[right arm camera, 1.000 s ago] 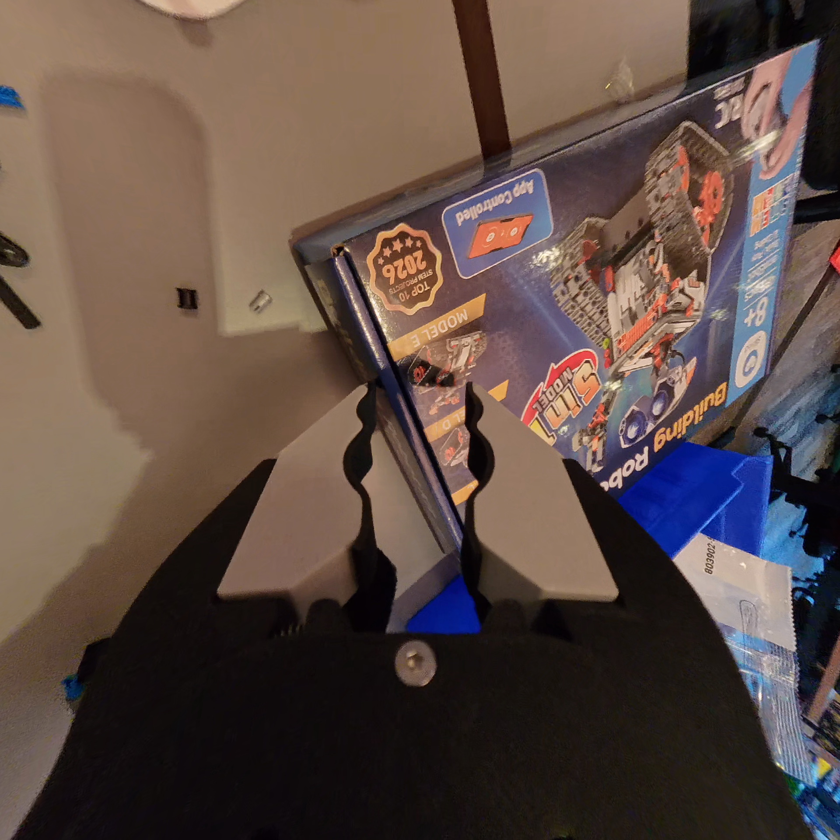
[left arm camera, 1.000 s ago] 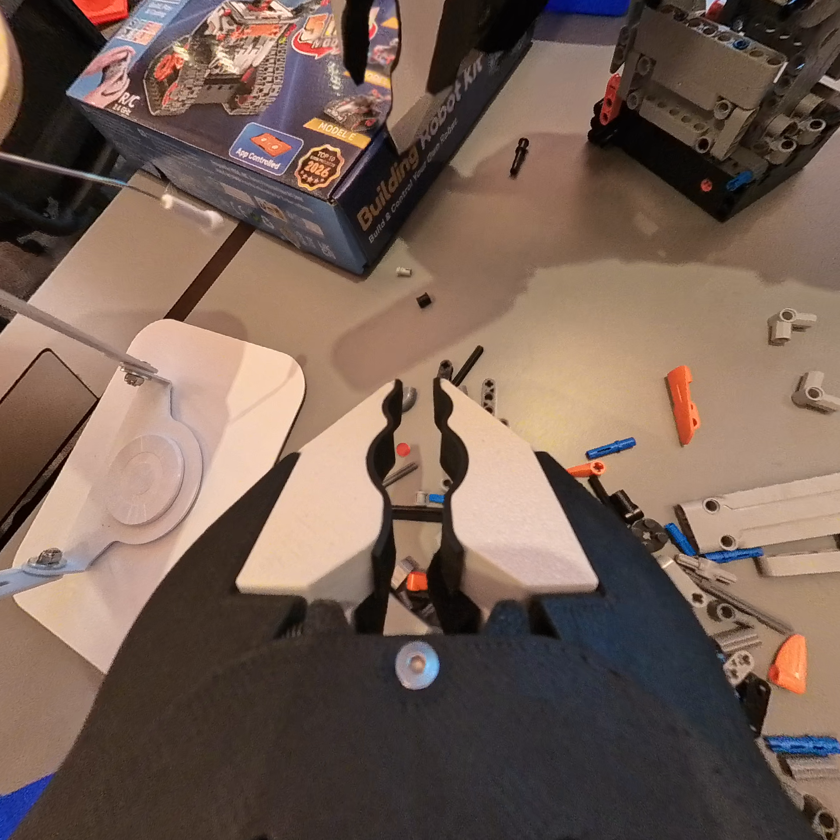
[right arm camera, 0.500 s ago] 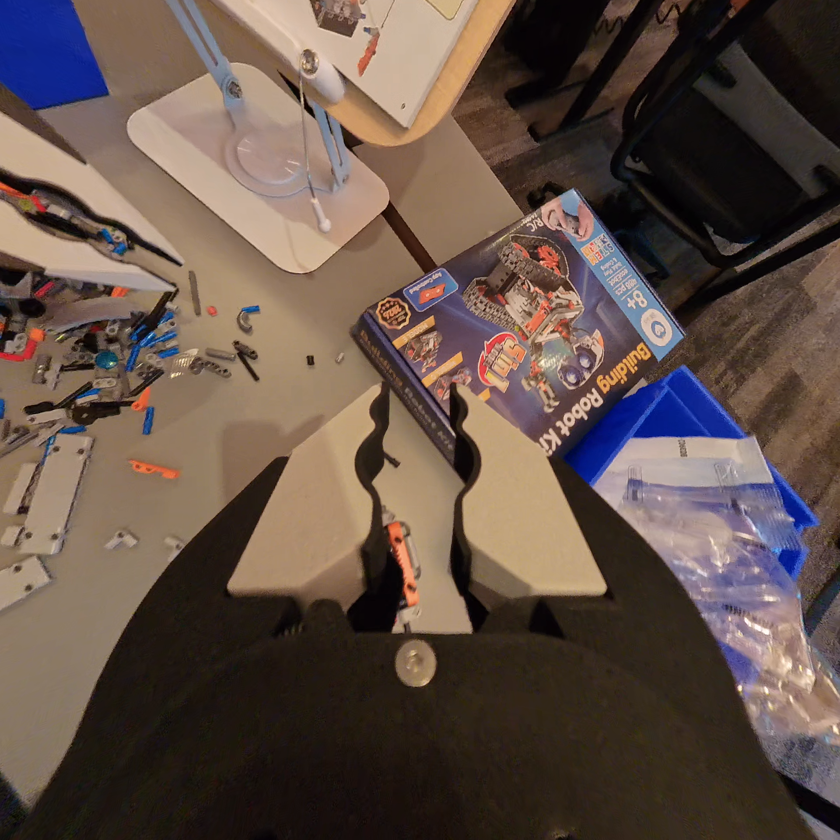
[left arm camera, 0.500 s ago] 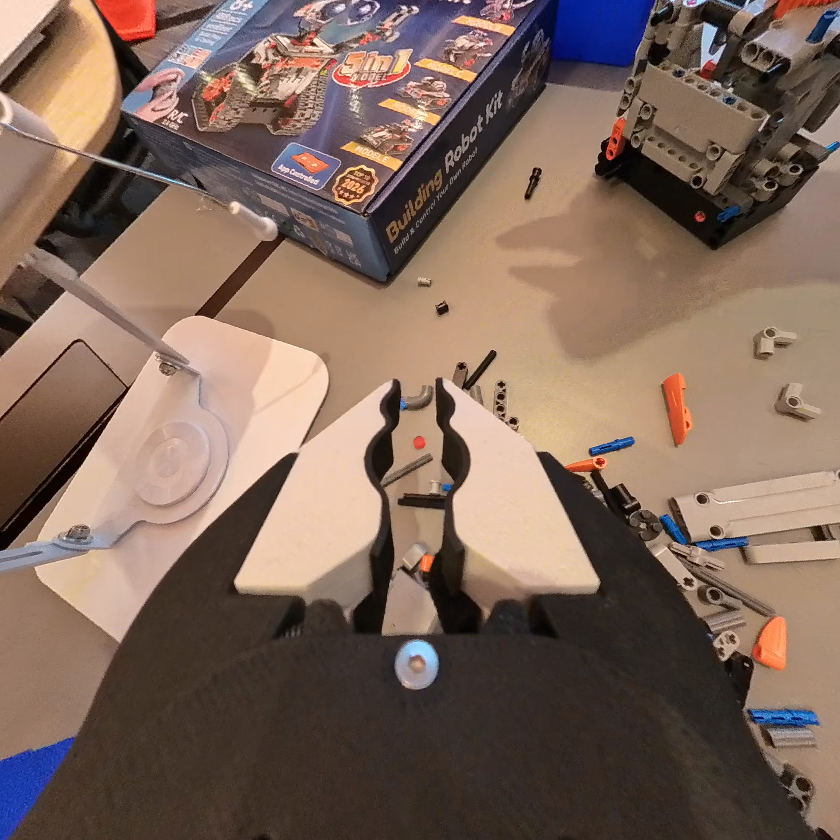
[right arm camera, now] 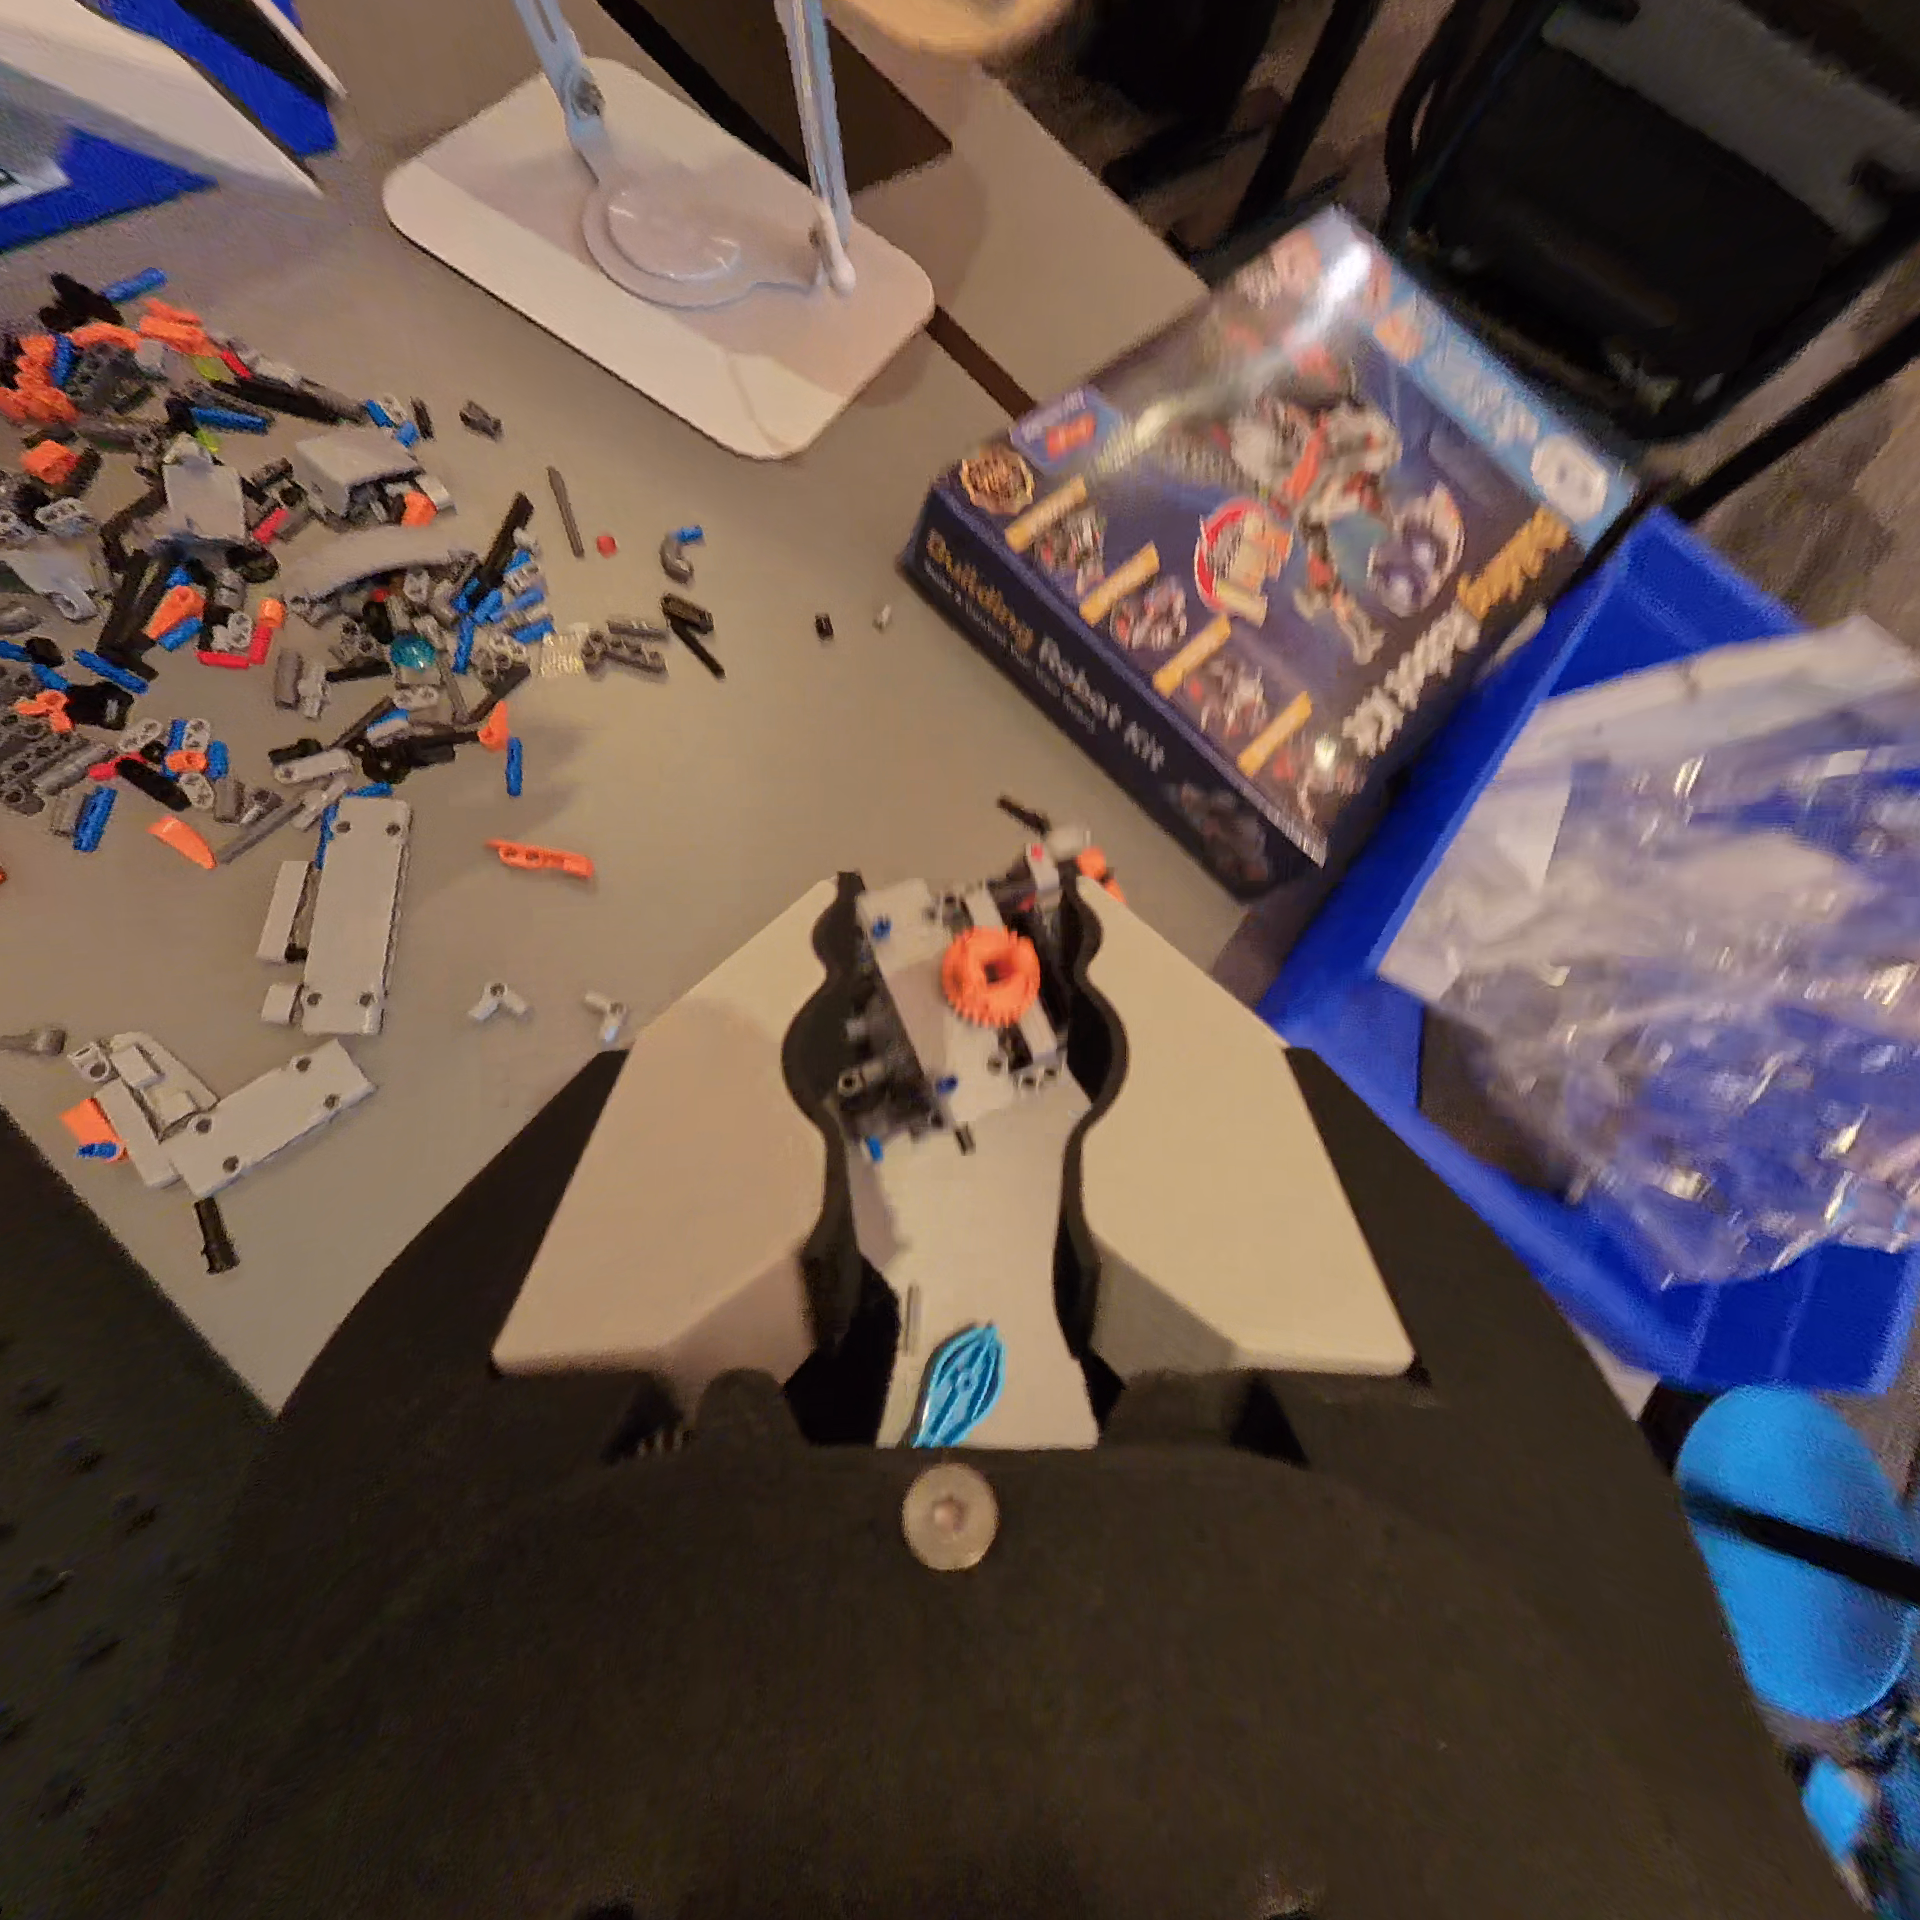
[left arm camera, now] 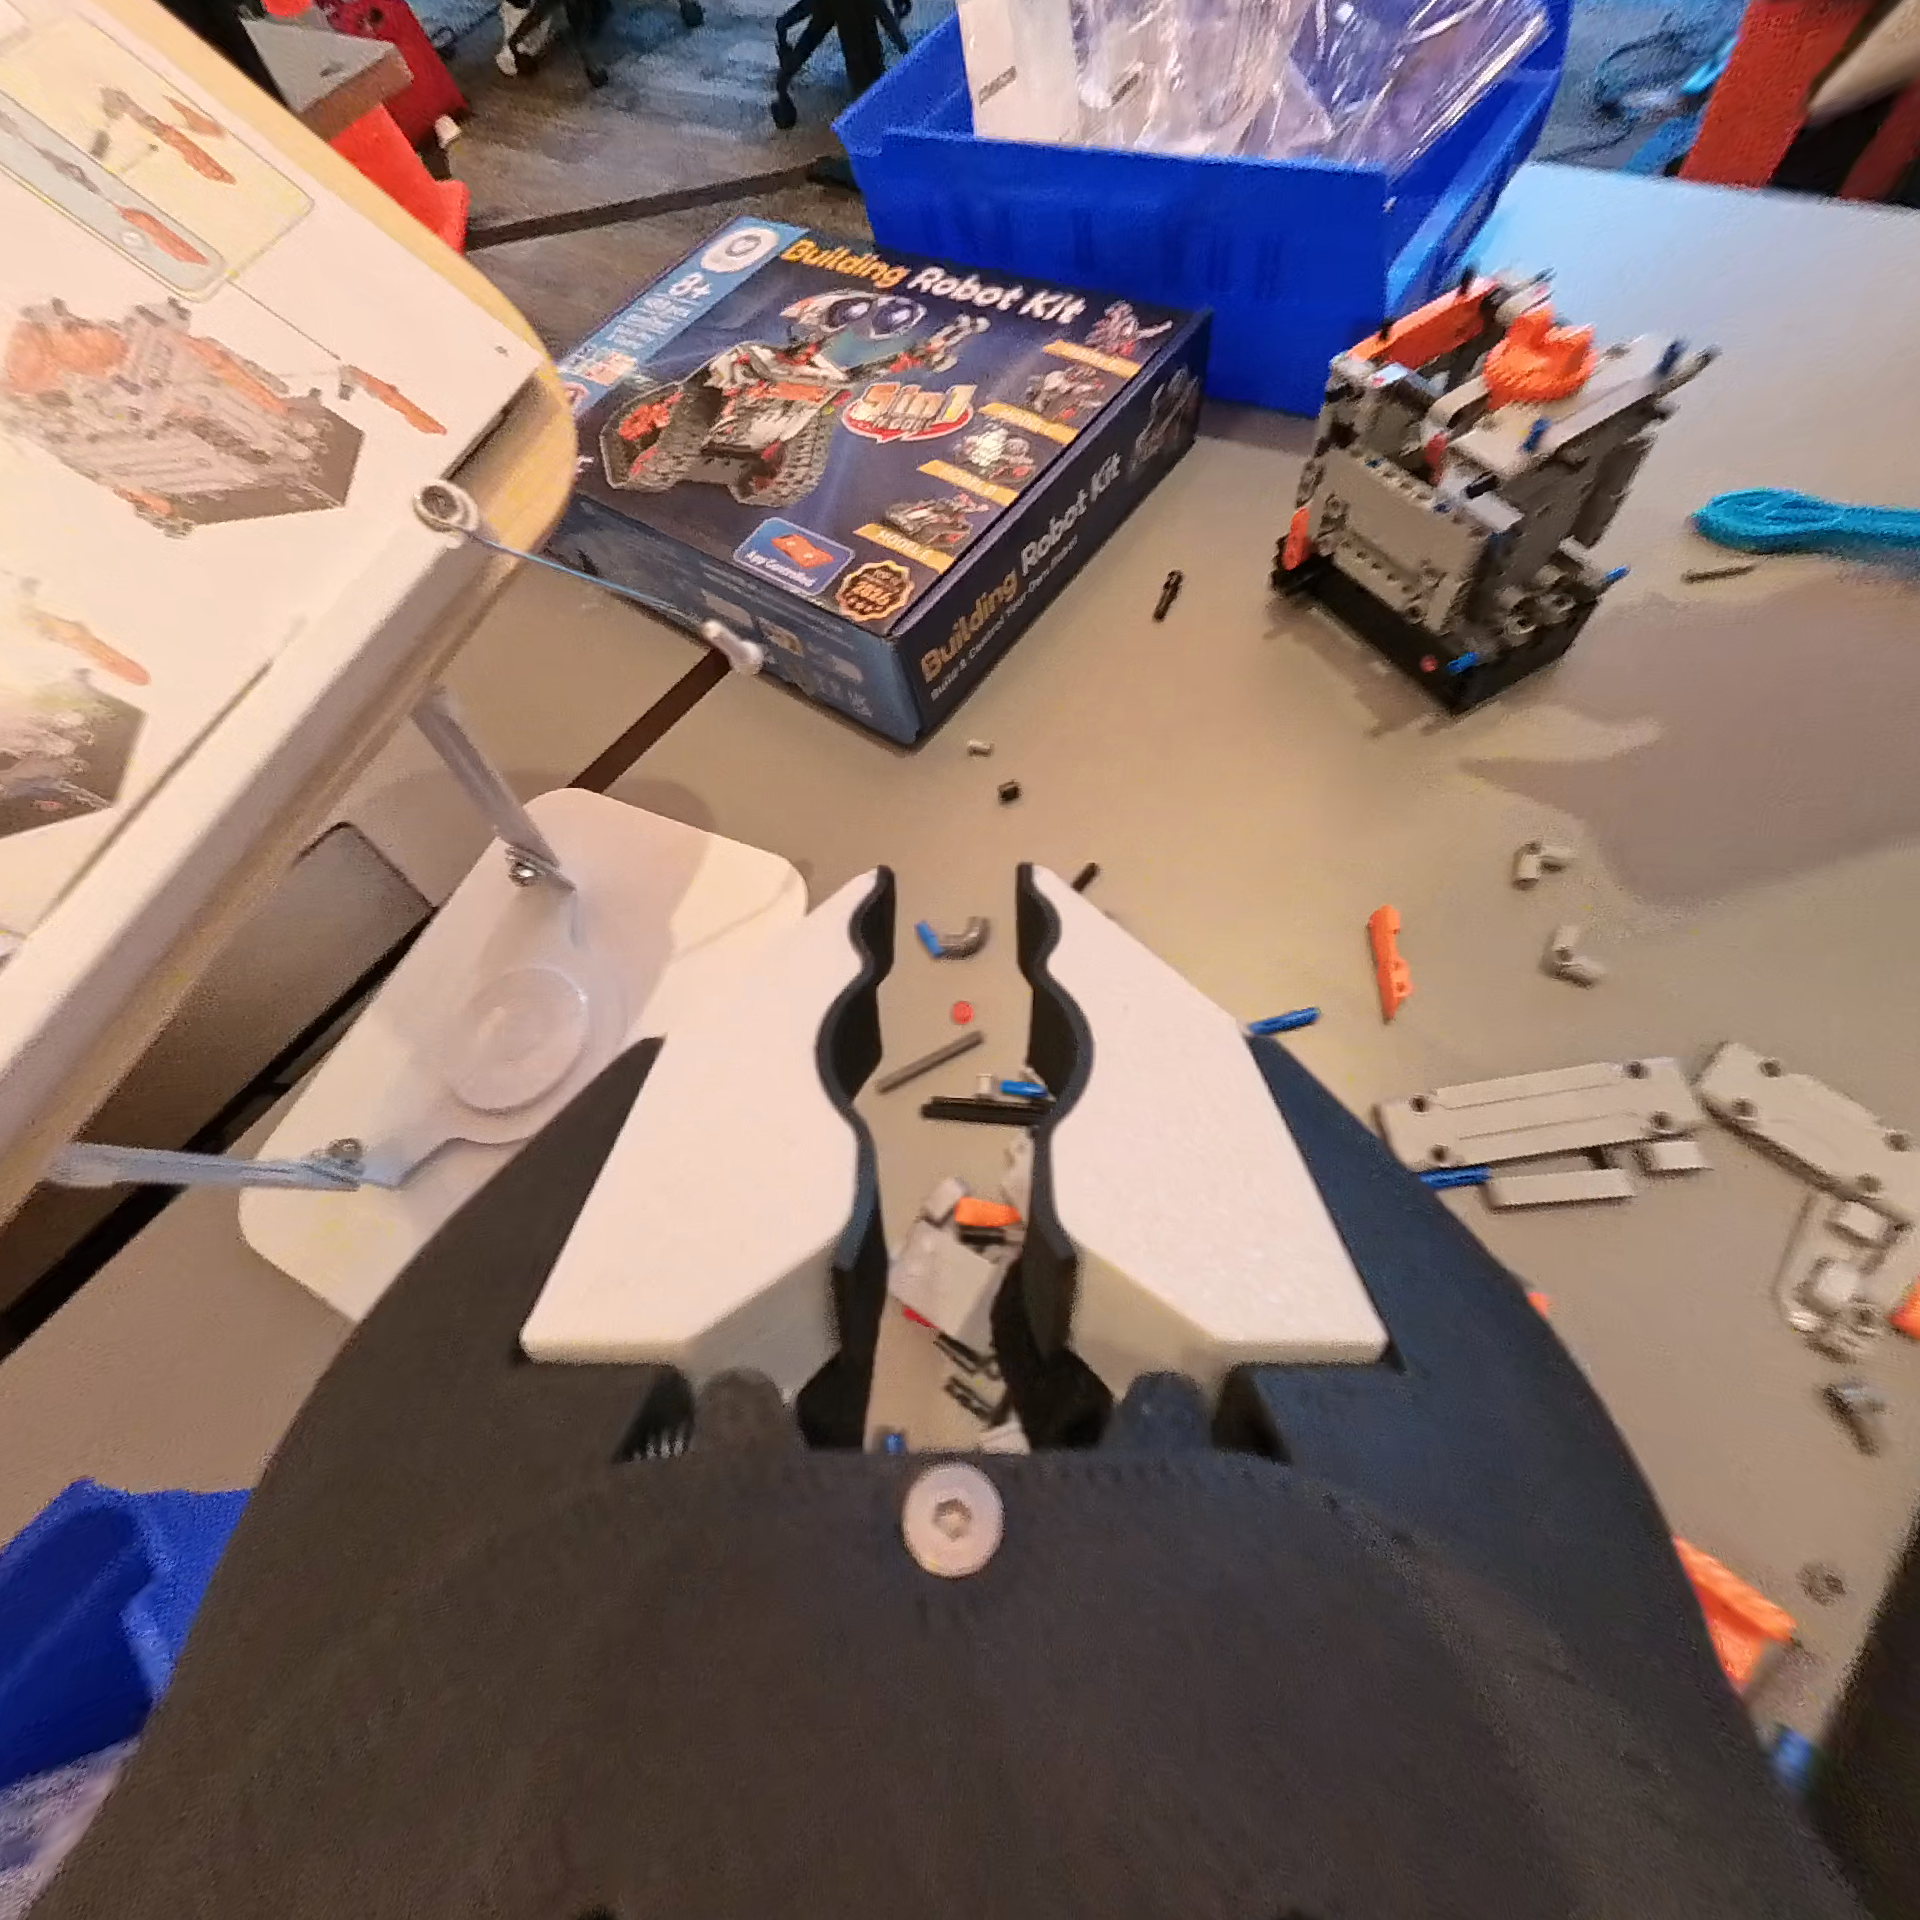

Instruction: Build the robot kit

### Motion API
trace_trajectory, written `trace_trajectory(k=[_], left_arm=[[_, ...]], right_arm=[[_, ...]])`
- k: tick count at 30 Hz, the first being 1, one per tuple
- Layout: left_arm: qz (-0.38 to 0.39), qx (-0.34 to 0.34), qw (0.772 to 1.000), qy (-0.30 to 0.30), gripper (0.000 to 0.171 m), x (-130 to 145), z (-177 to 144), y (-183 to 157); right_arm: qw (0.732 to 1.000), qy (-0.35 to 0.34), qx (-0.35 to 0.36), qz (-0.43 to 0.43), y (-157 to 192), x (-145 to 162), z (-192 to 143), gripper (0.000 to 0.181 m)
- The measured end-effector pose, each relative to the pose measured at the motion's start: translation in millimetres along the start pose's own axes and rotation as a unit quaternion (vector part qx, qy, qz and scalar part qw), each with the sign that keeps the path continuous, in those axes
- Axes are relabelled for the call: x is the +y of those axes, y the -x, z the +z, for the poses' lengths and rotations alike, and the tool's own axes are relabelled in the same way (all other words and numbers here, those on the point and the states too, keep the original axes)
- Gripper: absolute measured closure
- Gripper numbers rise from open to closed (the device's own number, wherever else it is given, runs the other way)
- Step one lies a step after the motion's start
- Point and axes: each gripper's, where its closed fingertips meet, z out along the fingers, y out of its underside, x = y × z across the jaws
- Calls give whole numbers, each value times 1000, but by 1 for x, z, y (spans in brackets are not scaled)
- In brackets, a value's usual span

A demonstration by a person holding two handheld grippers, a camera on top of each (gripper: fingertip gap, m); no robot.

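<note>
My left gripper [left arm camera: 951, 904] is open and holds nothing. It hovers high over loose small parts on the grey table: a grey elbow piece with a blue pin [left arm camera: 956, 938], a red stud [left arm camera: 963, 1009] and a grey axle [left arm camera: 930, 1060]. My right gripper [right arm camera: 961, 894] is open and holds nothing. It hangs well above the grey and black brick model with an orange gear [right arm camera: 987, 971], which shows between its fingers far below. In the left wrist view the model [left arm camera: 1455, 499] stands free on the table with no gripper at it.
A dark blue kit box [left arm camera: 883, 468] [right arm camera: 1278, 582] lies at the table's edge beside a blue bin [left arm camera: 1195, 187] of plastic bags [right arm camera: 1662, 935]. A white stand base [left arm camera: 499, 1039] [right arm camera: 665, 270] carries an instruction board [left arm camera: 156, 416]. Many loose parts [right arm camera: 208, 623] and grey panels [left arm camera: 1538, 1122] lie around. My left gripper is the nearer one to the red stud [left arm camera: 963, 1009]: about 15 cm, against 30 cm. It turns up in the right wrist view [right arm camera: 605, 541] as well. To the grey axle [left arm camera: 930, 1060]: left tips about 15 cm, right tips about 30 cm. The right camera catches it too, in the right wrist view [right arm camera: 565, 510].
Both grippers have risen and pulled back from the table. My left jaws have opened wider. My right gripper has swung from the kit box to above the model, with nothing taken hold of.
</note>
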Motion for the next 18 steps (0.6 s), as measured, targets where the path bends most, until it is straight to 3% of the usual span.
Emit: trace_trajectory(k=[4, 10, 14, 18], left_arm=[[-22, 71, 997, 0, 144, -1, 15, -35], [16, 177, 984, 15, 122, -17, 90, -108], [26, 222, 973, 53, 108, -16, 145, -145], [8, 268, 961, 62, 108, -23, 173, -170]], right_arm=[[996, -2, -33, 87, -1, 48, 4, 123], [985, -4, -64, 157, 2, 97, 35, 97], [982, 6, -78, 172, 1, 111, 57, 98], [982, 29, -104, 154, 13, 116, 78, 105]])
